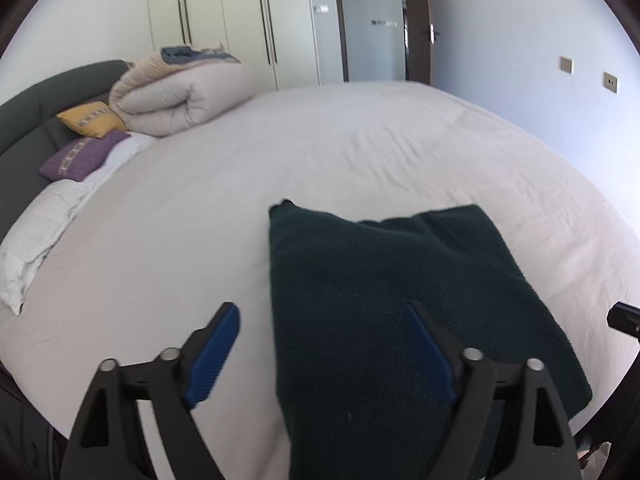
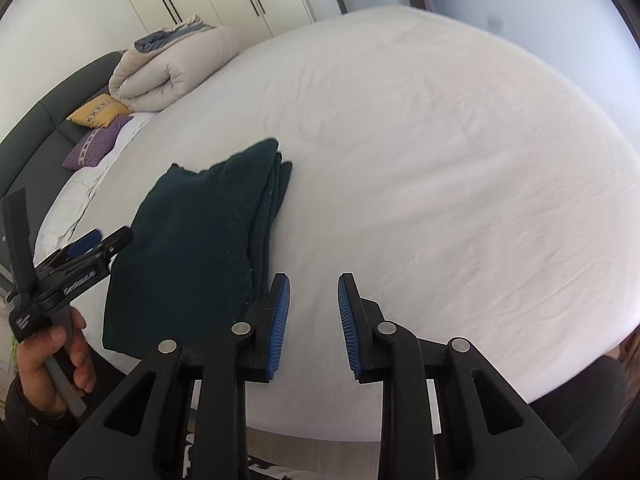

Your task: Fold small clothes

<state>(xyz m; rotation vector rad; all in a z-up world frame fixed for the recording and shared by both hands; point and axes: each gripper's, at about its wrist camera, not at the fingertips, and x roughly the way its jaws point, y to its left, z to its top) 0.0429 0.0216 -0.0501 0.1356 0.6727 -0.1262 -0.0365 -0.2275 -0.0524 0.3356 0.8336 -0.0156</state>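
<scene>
Lying near the front edge of the bed (image 1: pixel 360 140), the dark green garment (image 1: pixel 384 304) was already folded into a thick rectangle, its layered edges stacked along the right side in the right wrist view. The left gripper (image 1: pixel 324 348) hung over the near left part of the cloth with its jaws spread wide and nothing between them. The right gripper (image 2: pixel 313 328) sat just right of the bundle over bare sheet, jaws parted and empty. A good final step, judging by the uneven far corners, would have been to pinch all layers together at the near edge, then fold slowly so the stack stayed aligned and did not slide apart.
</scene>
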